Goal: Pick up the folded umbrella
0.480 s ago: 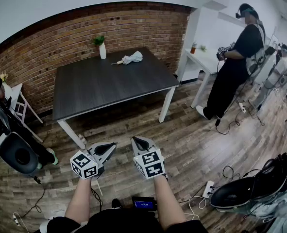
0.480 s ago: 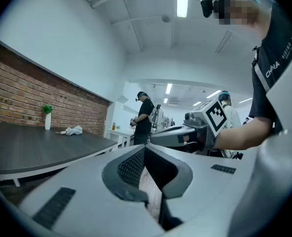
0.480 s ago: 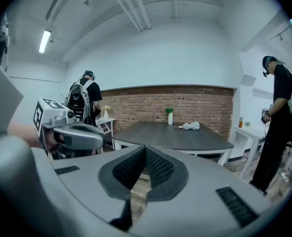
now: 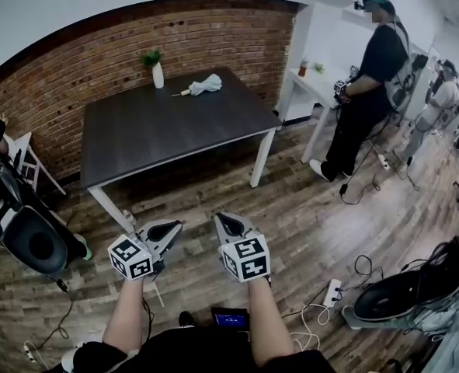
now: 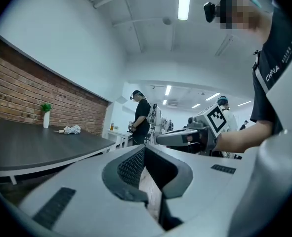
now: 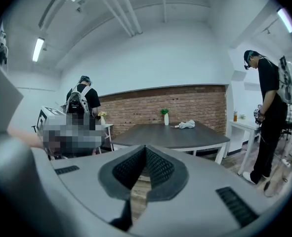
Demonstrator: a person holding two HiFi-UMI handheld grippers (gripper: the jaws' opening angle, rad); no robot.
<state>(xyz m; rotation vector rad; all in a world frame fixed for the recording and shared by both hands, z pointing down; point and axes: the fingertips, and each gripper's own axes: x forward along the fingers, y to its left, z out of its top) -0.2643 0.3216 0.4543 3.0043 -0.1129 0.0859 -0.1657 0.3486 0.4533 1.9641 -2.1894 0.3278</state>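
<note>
I hold my left gripper point(image 4: 173, 226) and my right gripper point(image 4: 222, 221) side by side over the wood floor point(image 4: 314, 208). Both have their jaws pressed together, with nothing in them. The folded umbrella point(image 4: 204, 85) lies well away from them, at the back of the dark table point(image 4: 175, 130), near a white vase point(image 4: 158, 74).

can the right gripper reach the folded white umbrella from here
Probably not: the right gripper is shut, short of the dark table, and the folded white umbrella lies near its far edge.
</note>
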